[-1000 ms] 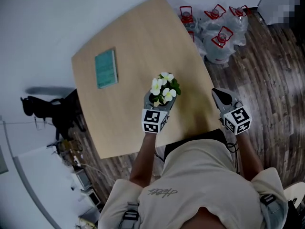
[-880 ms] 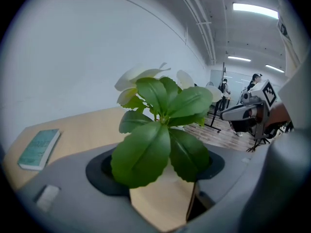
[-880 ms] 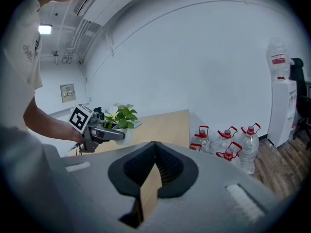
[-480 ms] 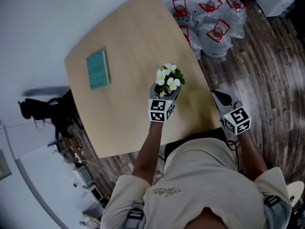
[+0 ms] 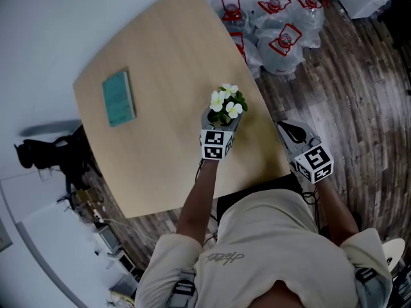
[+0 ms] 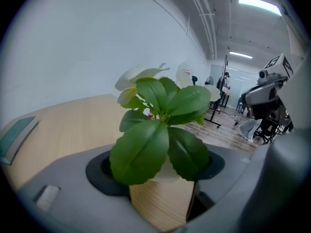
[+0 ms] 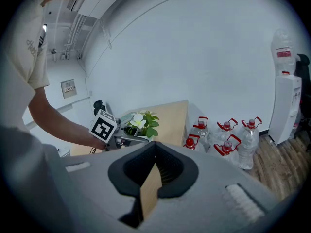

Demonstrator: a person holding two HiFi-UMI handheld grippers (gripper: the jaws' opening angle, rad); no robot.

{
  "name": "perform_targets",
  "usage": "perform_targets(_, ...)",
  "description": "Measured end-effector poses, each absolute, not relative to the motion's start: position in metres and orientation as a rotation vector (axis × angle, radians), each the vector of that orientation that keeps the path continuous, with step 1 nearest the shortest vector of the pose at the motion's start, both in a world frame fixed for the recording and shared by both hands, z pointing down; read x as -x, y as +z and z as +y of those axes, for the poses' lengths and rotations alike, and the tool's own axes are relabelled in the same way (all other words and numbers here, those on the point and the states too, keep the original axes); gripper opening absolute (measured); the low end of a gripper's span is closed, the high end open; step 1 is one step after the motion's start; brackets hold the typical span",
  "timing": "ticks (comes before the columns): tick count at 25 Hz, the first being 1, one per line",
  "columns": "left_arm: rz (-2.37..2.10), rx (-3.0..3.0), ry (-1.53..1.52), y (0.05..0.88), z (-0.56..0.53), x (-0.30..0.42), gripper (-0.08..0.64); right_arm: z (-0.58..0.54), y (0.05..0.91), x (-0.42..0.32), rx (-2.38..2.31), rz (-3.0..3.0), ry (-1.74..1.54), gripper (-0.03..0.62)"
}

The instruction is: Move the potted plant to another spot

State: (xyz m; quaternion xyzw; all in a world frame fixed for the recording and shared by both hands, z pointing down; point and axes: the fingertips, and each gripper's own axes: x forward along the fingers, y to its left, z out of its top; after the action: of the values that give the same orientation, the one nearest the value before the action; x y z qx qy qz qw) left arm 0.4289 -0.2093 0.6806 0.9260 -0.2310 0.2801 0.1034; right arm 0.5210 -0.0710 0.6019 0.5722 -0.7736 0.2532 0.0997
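Leftmost on the pale wooden desk [image 5: 167, 56] lies a teal book [image 5: 119, 98], well apart from everything else. Toward the middle of the head view, near the desk's right edge, the left gripper [image 5: 220, 122] has its jaws spread wide and closed against the sides of the potted plant [image 5: 227, 103]. White blossoms and green leaves rise upright above them. Whether the pot's base touches the desk cannot be made out. Further right, past the desk's edge and over the dark plank floor [image 5: 359, 95], the right gripper [image 5: 290, 132] has its jaws drawn together on nothing. At upper right, red-capped water bottles [image 5: 276, 24] stand clustered on the floor.
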Motion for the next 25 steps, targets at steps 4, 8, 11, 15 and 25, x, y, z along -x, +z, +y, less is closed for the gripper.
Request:
perform_targets(4, -0.656, -2.766, 0.861, 0.690, -0.206, -0.436, 0.370, -0.064, 0.609, -0.528, -1.689, -2.249, 0.773, 0.003)
perform_targets(8, -0.644, -2.791, 0.844, 0.694, -0.205, -0.440, 0.370, -0.062, 0.610, -0.529, -1.696, -2.234, 0.788, 0.003)
perform_targets(11, -0.639, -2.761, 0.831, 0.698, -0.204, -0.438, 0.369, -0.063, 0.610, -0.527, -1.708, -2.231, 0.794, 0.003)
perform_targets(15, -0.638, -2.737, 0.809, 0.699, -0.202, -0.436, 0.368, -0.064, 0.614, -0.524, -1.714, -2.236, 0.802, 0.003)
perform_targets(25, -0.679, -2.803, 0.820, 0.695, -0.200, -0.433, 0.445, -0.062, 0.620, -0.521, -1.720, -2.231, 0.817, 0.003)
